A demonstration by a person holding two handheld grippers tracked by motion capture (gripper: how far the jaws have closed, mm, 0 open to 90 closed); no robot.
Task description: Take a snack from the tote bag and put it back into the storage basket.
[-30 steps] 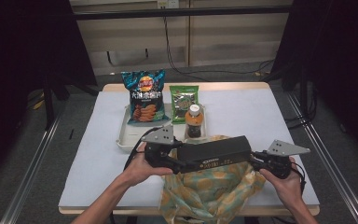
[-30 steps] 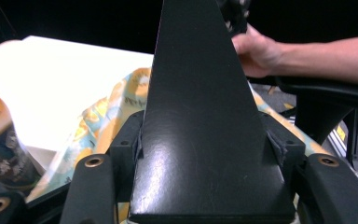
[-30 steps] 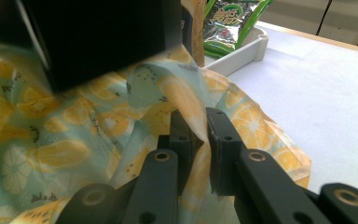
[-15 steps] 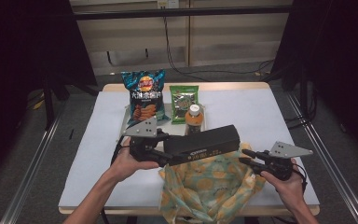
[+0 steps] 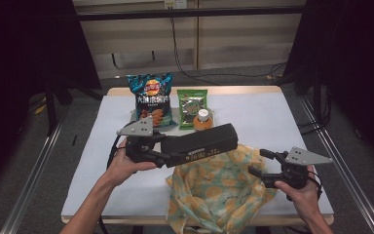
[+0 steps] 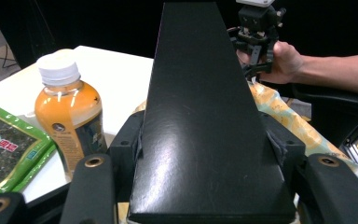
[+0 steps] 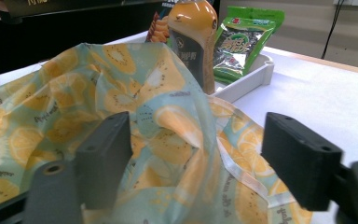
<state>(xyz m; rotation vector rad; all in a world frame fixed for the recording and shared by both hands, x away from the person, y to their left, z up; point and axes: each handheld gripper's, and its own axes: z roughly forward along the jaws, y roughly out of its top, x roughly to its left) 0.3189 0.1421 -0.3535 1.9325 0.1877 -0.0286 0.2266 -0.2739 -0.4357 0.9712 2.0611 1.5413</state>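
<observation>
Fruit-printed cloth, one soft bag [image 5: 219, 190], lies crumpled at the table's near edge, its inside hidden; the right gripper [image 5: 260, 163] sits at the bag's right edge, its jaws having just opened, with a fold of cloth between the spread pads but unpressed. Just beyond, the left gripper [image 5: 163, 153] clamps one end of one long black box [image 5: 202, 144], held above the bag. Farthest, one white tray [image 5: 173, 130] holds one chip bag [image 5: 151, 95], one green seaweed packet [image 5: 192, 105] and one orange bottle [image 5: 202, 119].

Box [image 5: 202, 144] above bag [image 5: 219, 187]; bottle [image 5: 202, 120] behind box; snack packets [image 5: 151, 97] in tray [image 5: 173, 128].
</observation>
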